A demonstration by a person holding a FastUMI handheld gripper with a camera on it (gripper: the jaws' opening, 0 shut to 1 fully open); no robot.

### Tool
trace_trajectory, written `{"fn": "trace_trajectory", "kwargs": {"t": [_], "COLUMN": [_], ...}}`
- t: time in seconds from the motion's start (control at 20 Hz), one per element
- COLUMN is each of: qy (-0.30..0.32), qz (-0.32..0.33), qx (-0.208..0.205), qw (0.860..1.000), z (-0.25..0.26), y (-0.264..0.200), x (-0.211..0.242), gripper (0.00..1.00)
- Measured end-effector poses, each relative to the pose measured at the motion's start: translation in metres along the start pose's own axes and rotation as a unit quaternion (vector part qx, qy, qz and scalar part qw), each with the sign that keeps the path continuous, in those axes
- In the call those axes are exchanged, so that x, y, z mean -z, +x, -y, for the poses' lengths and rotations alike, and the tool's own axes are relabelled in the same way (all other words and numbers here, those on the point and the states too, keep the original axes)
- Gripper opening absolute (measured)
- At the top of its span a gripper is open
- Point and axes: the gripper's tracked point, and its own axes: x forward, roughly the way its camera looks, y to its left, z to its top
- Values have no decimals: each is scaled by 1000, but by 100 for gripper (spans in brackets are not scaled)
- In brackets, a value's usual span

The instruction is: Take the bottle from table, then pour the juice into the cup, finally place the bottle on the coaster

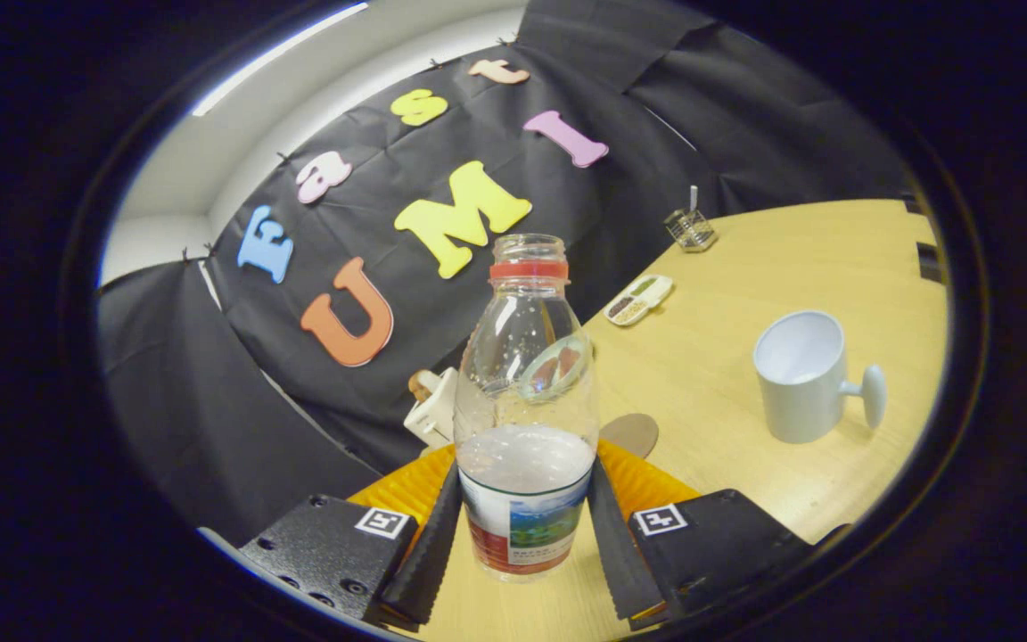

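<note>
You are holding the hand-held gripper closed around the lower, labelled part of the bottle, with one finger pressing on each side of it. The view is tilted, so the bottle is appearing to lean; whether its base is resting on the bench or raised just off it cannot be told.

Risks from here:
- The bottle is standing uncapped, with an open mouth above a red neck ring. Any quick swing toward the cup is likely to throw liquid out early.
- You are gripping low, on the glossy label. The weight above the fingers could make the bottle pivot or slip between them once you are tipping it.
- The cup is sitting well beyond the fingers and off to the right, its mouth facing the hand-held gripper and its handle pointing away to the right. It looks tilted, possibly from the lens. Pouring short of the rim would wet the bench.
- The brown round coaster is lying just beyond the bottle, beside an orange ridged mat. Setting down off-centre could leave the bottle unstable.

Condition of the bottle: clear plastic, roughly a third full of pale cloudy liquid, droplets clinging inside the upper wall, printed label around the base.
</note>
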Motion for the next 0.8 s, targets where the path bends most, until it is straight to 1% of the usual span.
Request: {"fn": "trace_trajectory", "kwargs": {"t": [0.2,0.4,0.6,0.8], "qy": [66,159,189,221], "qz": [-7,-12,-13,-6], "qx": [-15,-41,-50,-57], "qw": [998,986,981,973], "z": [3,1,-4,0], "y": [-1,-3,-4,-8], "x": [-5,-13,-17,-32], "gripper": [77,76,77,76]}}
